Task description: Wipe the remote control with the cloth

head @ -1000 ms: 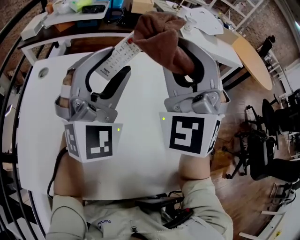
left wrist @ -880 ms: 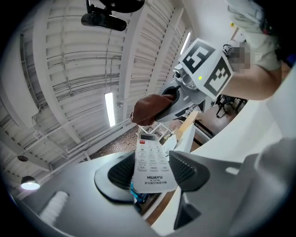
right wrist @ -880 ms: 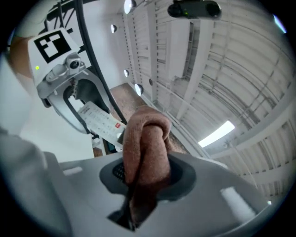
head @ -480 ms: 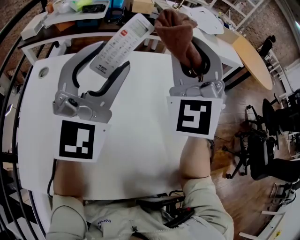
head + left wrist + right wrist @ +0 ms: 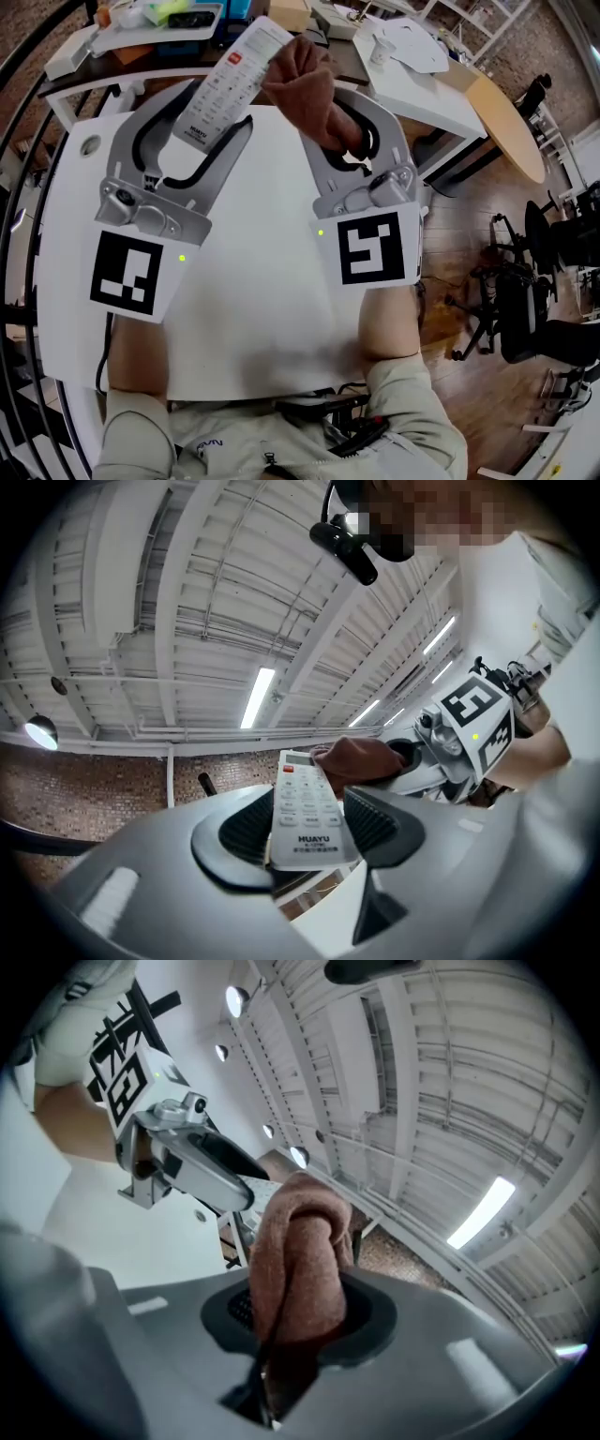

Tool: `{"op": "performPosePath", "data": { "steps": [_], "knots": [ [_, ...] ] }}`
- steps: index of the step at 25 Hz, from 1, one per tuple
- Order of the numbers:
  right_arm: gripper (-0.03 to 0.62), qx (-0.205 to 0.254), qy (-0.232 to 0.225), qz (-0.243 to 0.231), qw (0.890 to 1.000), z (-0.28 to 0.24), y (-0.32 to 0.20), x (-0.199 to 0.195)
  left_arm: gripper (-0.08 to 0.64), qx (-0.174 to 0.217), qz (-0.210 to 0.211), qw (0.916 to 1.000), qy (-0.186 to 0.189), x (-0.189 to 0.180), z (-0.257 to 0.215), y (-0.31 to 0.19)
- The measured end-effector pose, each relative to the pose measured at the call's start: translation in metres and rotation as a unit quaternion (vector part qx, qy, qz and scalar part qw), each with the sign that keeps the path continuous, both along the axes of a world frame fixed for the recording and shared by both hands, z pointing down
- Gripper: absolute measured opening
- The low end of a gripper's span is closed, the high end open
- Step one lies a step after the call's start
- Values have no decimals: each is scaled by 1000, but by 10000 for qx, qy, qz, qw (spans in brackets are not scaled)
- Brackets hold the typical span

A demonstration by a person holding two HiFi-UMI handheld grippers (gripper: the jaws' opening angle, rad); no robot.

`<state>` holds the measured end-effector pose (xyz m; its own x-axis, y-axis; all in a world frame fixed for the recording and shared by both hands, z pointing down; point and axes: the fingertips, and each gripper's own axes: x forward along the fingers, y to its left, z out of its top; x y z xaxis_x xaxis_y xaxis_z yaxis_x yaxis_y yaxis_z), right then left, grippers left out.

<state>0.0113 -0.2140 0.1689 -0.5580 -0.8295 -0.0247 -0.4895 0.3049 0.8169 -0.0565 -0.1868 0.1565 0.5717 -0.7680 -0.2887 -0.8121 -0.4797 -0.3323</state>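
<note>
My left gripper [image 5: 208, 141] is shut on the lower end of a white remote control [image 5: 228, 82], held up above the white table [image 5: 272, 309] with its button face toward me. In the left gripper view the remote control [image 5: 305, 813] sits between the dark pads. My right gripper [image 5: 345, 150] is shut on a bunched brown cloth [image 5: 309, 89]. The cloth's upper end presses against the right side of the remote's top. In the right gripper view the cloth [image 5: 295, 1260] fills the jaws, with the left gripper [image 5: 192, 1162] beyond it.
Behind the table a cluttered desk [image 5: 159, 23] carries trays and small items. A white side table [image 5: 422, 56] and a round wooden tabletop [image 5: 506, 117] stand at the right. Office chairs [image 5: 525, 291] stand on the wooden floor at the right.
The cloth has swung left from beside the remote to against its top end. The left gripper has rolled and risen a little, turning the remote's face more toward me.
</note>
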Motion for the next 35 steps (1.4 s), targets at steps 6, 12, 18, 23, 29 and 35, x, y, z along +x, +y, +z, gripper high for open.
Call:
{"op": "performPosePath", "data": {
  "steps": [6, 12, 18, 23, 29, 35],
  "knots": [
    [98, -697, 511, -1020, 9910, 31, 23, -30, 244, -17, 90, 9996, 253, -8, -5, 0],
    [98, -1029, 665, -1475, 9814, 42, 32, -40, 244, 71, 145, 9995, 261, -10, -7, -1],
    [98, -579, -515, -988, 9921, 2, 13, -10, 244, 76, 413, 9985, 346, -8, -7, 4],
    [98, -466, -1977, -452, 9781, -28, -6, 38, 244, 141, 625, 9973, 354, 9, -12, 16],
    [98, -631, -2144, -323, 9742, -20, -13, 59, 244, 45, 867, 9954, 397, 36, -11, 33],
    [98, -735, -1944, -493, 9769, -13, -15, 38, 244, -5, 1023, 9941, 367, 37, -8, 33]
  ]
}}
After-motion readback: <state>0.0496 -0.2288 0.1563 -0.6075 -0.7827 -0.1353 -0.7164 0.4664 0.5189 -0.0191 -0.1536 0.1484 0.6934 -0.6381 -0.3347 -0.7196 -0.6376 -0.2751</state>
